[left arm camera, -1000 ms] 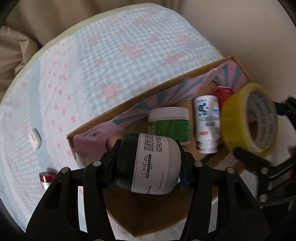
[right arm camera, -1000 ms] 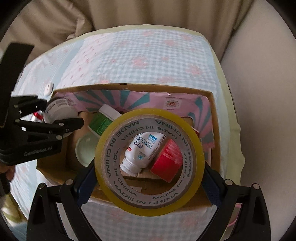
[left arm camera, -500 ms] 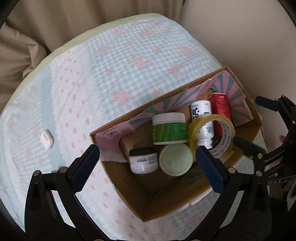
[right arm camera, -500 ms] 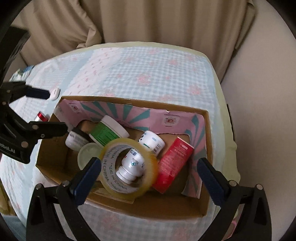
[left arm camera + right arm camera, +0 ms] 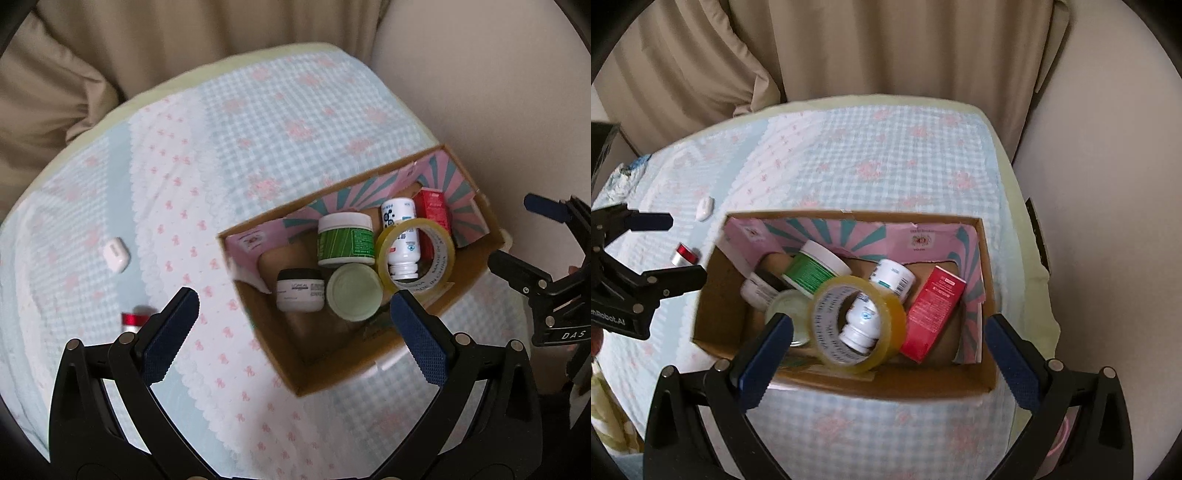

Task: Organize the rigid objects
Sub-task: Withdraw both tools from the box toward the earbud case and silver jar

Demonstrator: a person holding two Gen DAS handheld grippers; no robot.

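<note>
A cardboard box [image 5: 325, 376] [image 5: 886, 384] sits on the checked tablecloth. Inside it are a white L'Oreal jar [image 5: 300, 291] [image 5: 757, 291], a green-labelled jar [image 5: 345, 240] [image 5: 812, 271], a pale green lid [image 5: 354, 291], a yellow tape roll [image 5: 415, 254] [image 5: 858, 325] around a white bottle [image 5: 400, 240] [image 5: 860, 325], another white bottle [image 5: 892, 278] and a red carton [image 5: 432, 206] [image 5: 932, 314]. My left gripper [image 5: 293, 330] is open and empty above the box's near left side. My right gripper [image 5: 886, 347] is open and empty above the box's near edge.
A small red-and-silver cylinder [image 5: 133, 317] [image 5: 685, 254] and a white earbud case [image 5: 116, 254] [image 5: 704, 207] lie on the cloth left of the box. Beige curtains hang behind the table. A pale wall is at the right.
Both grippers opened and let go: the L'Oreal jar and the tape roll now lie in the box. Both grippers have pulled back and up from the box.
</note>
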